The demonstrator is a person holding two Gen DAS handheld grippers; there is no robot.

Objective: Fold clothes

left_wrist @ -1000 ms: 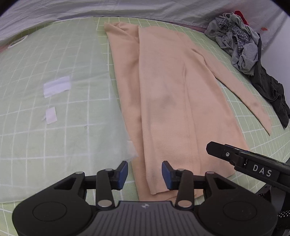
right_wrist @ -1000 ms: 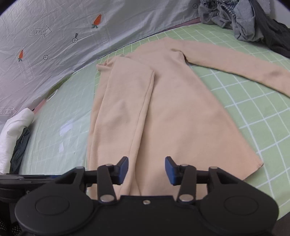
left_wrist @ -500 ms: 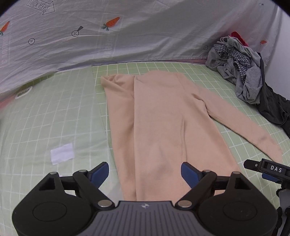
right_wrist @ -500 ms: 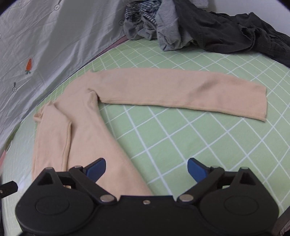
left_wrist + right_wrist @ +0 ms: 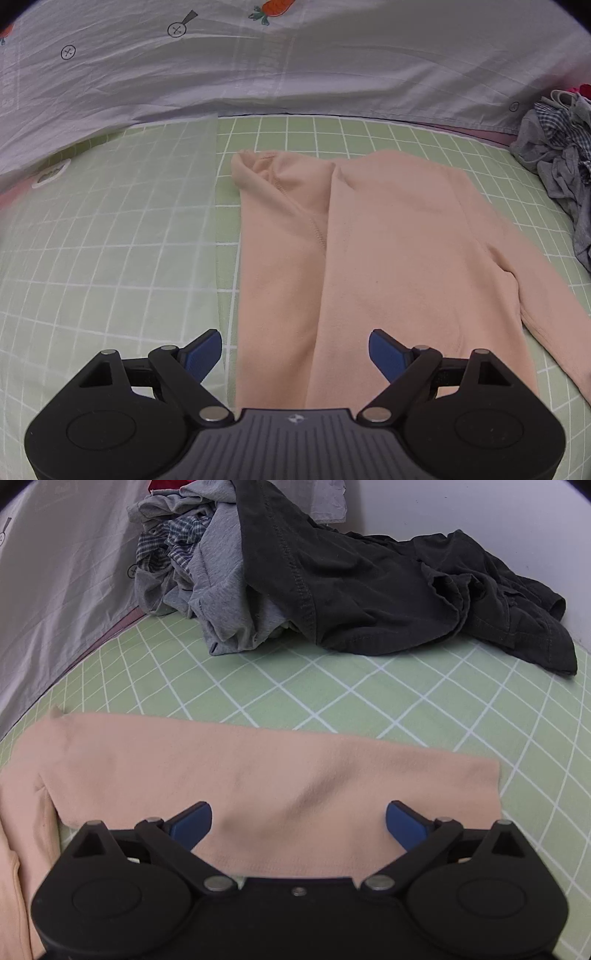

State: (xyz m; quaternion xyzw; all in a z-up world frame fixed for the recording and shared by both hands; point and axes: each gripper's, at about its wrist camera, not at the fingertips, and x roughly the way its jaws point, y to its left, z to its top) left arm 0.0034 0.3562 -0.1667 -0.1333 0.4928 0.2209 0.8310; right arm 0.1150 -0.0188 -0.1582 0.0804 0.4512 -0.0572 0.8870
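In the left wrist view, the left claw (image 5: 294, 350) hangs released at 6 o'clock, its blue pads (image 5: 202, 350) spread wide above the peach top (image 5: 369, 258) and gripping nothing. The top lies flat on the green checked sheet (image 5: 110, 258) of the bed, one side already folded inward along its length, and runs from the claw up toward 12 o'clock. A translucent plastic sheet (image 5: 147, 203) lies beside it at 9 o'clock. Beyond, a grey cover printed with carrots (image 5: 295, 55) rises at 12 o'clock.

In the right wrist view, the right claw (image 5: 298, 827) at 6 o'clock is opening, nearly at full spread, with the top's outstretched sleeve (image 5: 277, 775) lying beneath the gap, not pinched. The sleeve's cuff end sits toward 3 o'clock. Farther off, from 11 to 2 o'clock, a pile of grey, checked and black clothes (image 5: 314, 572) is heaped on the bed.
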